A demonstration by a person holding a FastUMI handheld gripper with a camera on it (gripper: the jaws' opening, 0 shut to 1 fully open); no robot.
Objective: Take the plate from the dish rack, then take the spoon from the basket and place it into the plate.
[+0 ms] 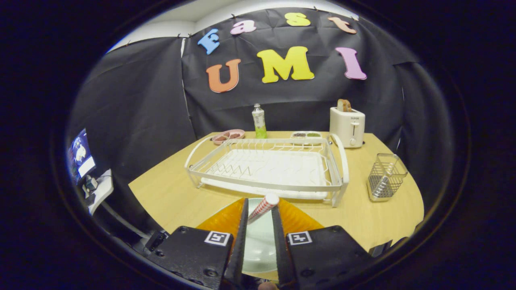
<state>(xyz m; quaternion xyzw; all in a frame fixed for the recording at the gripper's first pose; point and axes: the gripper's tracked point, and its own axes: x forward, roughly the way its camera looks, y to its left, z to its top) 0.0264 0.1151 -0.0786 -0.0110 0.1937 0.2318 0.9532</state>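
Tool closed on the red-and-white checked spoon handle, held above the orange-rimmed pale round plate on the wooden bench. White wire dish rack beyond; metal mesh basket to its right.

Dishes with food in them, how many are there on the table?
2. A pink dish sits behind the rack, left of the bottle. A white dish sits behind the rack, between the bottle and the toaster. The rack may hide others.
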